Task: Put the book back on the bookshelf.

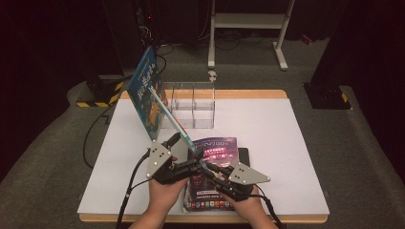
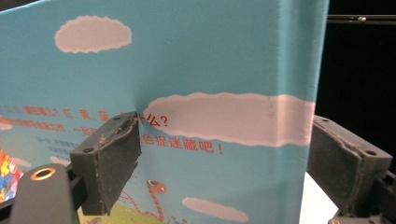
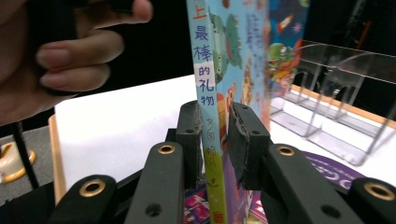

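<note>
Between right gripper (image 3: 215, 135) jaws, blue book (image 3: 208, 93) spine (Chinese lettering), cover overhead.

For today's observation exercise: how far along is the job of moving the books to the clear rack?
Done: nothing yet; the clear rack looks empty. In hand: the blue picture book is raised on edge, the right gripper clamped on its spine, the left gripper wide across its cover. Left: probably slotting it into the rack, then lifting the purple book lying flat on the table.

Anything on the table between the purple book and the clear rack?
No. In the high view, only bare white table separates the purple book from the clear rack.
</note>
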The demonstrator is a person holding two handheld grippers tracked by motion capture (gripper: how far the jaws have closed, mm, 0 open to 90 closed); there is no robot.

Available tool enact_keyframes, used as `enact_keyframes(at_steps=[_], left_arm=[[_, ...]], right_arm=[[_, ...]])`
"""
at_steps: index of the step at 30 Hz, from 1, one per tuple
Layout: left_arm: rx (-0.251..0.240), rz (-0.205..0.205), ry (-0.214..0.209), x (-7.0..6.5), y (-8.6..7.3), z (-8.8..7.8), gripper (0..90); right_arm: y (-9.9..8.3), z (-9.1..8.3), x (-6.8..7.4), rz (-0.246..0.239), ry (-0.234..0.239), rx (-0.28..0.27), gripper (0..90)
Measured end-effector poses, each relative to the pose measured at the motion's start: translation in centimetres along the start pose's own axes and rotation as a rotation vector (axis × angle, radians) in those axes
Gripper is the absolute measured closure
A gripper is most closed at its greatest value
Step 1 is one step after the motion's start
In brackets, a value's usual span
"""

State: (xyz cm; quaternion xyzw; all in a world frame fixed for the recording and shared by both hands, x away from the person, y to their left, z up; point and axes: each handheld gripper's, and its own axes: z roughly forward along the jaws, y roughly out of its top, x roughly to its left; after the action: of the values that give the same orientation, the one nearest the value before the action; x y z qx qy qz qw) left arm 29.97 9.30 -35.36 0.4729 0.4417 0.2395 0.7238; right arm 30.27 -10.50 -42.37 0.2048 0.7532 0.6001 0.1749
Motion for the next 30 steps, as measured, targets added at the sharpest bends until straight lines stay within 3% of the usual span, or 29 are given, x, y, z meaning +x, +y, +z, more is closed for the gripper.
enact_keyframes(at_steps=[4,8,11,22,27,30], left_arm=[[0.014,-0.001,0.005,0.4,0.0,-0.1,16.3],[0.061,-0.002,-0.026,1.0,0.1,-0.8,17.9],[0.102,0.033,-0.041,1.4,0.2,-1.7,21.4],[0.133,0.051,-0.052,2.5,0.6,-3.6,25.3],[0.135,0.048,-0.058,2.8,0.7,-4.0,25.9],[0.151,0.064,-0.072,3.1,0.7,-4.2,27.9]], right_arm=[[-0.1,0.5,0.6,-0.007,0.03,0.007,74.3],[-0.2,1.1,1.3,-0.006,0.065,0.019,73.1],[-0.3,1.9,1.9,-0.003,0.099,0.036,71.1],[-0.2,3.5,3.1,-0.019,0.143,0.086,68.0],[-0.1,3.2,3.0,-0.001,0.171,0.078,65.9],[-0.1,1.7,2.5,0.04,0.196,0.029,63.9]])
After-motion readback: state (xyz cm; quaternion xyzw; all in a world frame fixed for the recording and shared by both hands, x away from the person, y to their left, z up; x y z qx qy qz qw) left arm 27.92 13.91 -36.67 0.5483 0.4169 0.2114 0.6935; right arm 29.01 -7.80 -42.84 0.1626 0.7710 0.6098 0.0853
